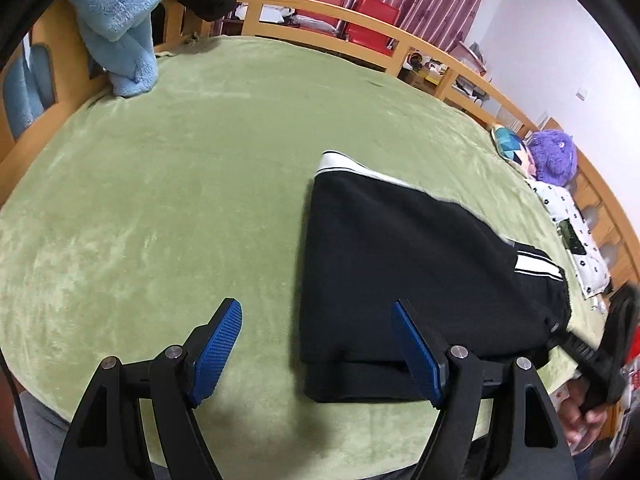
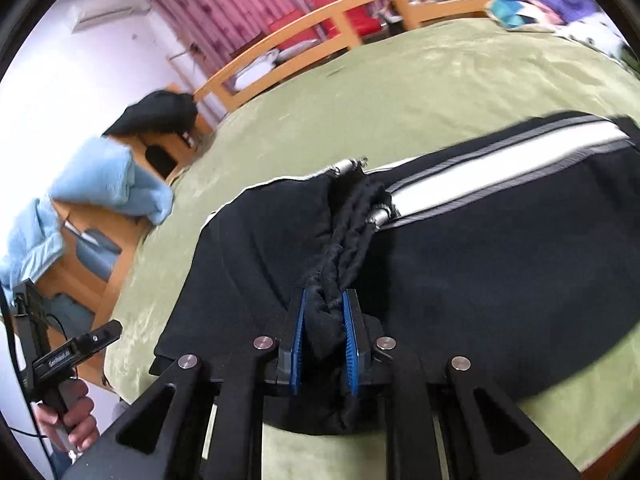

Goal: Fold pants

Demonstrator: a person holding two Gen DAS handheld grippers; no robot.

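A bed [image 1: 160, 200] with a green cover and wooden rails carries folded black pants [image 1: 400, 272] near its front edge. A blue blanket [image 1: 132, 76] touches one corner; pillows [image 1: 572, 232] and a purple plush [image 1: 554, 156] lie opposite.

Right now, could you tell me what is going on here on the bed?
A person is folding black pants on a green bedspread, with a handheld tool in each hand. The right tool is clamped on a bunched bit of the pants' fabric. The left tool stands open at the near edge of the folded pants, gripping nothing.
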